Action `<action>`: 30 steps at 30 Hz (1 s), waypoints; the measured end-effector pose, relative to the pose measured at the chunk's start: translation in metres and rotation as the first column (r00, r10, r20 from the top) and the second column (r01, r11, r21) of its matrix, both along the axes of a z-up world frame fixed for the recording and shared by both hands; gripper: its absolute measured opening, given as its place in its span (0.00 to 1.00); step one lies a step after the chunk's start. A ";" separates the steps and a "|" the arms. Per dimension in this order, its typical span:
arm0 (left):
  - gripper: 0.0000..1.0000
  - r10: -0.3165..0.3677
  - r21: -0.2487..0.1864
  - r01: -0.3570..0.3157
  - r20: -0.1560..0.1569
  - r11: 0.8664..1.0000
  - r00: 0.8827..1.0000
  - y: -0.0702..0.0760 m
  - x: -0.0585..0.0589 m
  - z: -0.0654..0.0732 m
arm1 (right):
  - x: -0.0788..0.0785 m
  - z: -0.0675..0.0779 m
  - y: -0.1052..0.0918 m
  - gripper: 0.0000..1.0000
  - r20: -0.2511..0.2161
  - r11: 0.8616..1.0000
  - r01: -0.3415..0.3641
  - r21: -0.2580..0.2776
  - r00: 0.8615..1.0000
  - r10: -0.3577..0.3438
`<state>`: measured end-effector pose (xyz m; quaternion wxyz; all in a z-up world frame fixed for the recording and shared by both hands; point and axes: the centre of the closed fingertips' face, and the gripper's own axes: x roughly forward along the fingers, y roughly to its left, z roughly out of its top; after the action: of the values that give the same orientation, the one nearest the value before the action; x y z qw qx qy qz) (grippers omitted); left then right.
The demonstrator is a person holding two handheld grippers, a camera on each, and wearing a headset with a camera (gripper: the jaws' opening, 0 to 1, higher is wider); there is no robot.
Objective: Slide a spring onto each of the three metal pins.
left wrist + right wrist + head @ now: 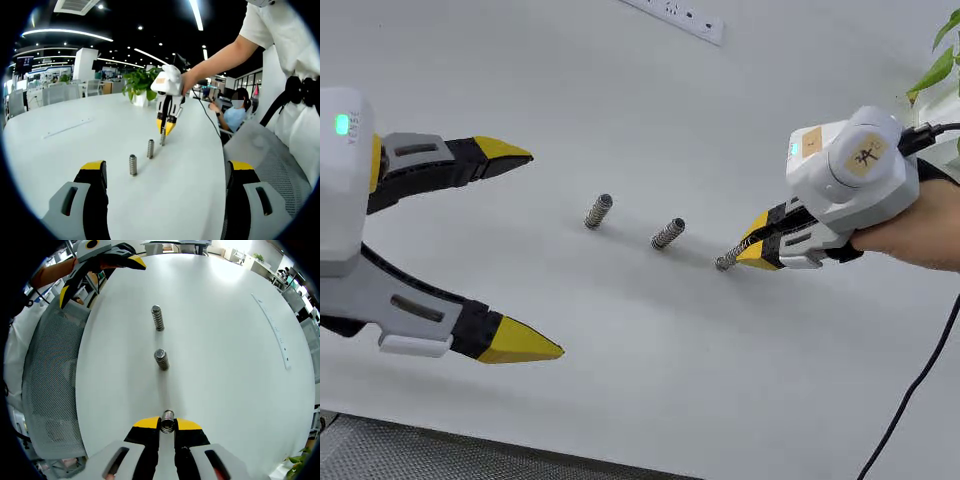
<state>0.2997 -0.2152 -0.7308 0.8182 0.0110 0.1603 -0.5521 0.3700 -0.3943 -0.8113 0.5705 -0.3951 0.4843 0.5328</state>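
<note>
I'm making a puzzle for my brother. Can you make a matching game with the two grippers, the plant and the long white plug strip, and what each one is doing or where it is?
Things:
1. left yellow-tipped gripper
2. right yellow-tipped gripper
3. green leafy plant
4. long white plastic power strip

States or places:
A. lies flat at the far side of the white table
B. shut on a coiled metal spring
C. wide open, holding nothing
D. peeks in at the head view's right edge

Pairs: 1-C, 2-B, 3-D, 4-A.
</note>
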 end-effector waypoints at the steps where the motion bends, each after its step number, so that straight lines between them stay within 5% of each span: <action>1: 0.99 0.000 0.000 0.000 -0.001 1.000 1.000 0.000 0.000 0.000 | 0.000 -0.001 0.000 0.07 0.001 1.000 -0.001 -0.001 1.000 0.001; 30: 0.99 0.009 0.002 -0.009 -0.003 1.000 1.000 0.005 0.000 0.000 | 0.004 -0.015 0.000 0.07 0.004 1.000 -0.003 -0.002 1.000 0.003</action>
<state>0.2993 -0.2103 -0.7310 0.8205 0.0103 0.1623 -0.5481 0.3741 -0.3945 -0.8264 0.5703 -0.3975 0.4829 0.5325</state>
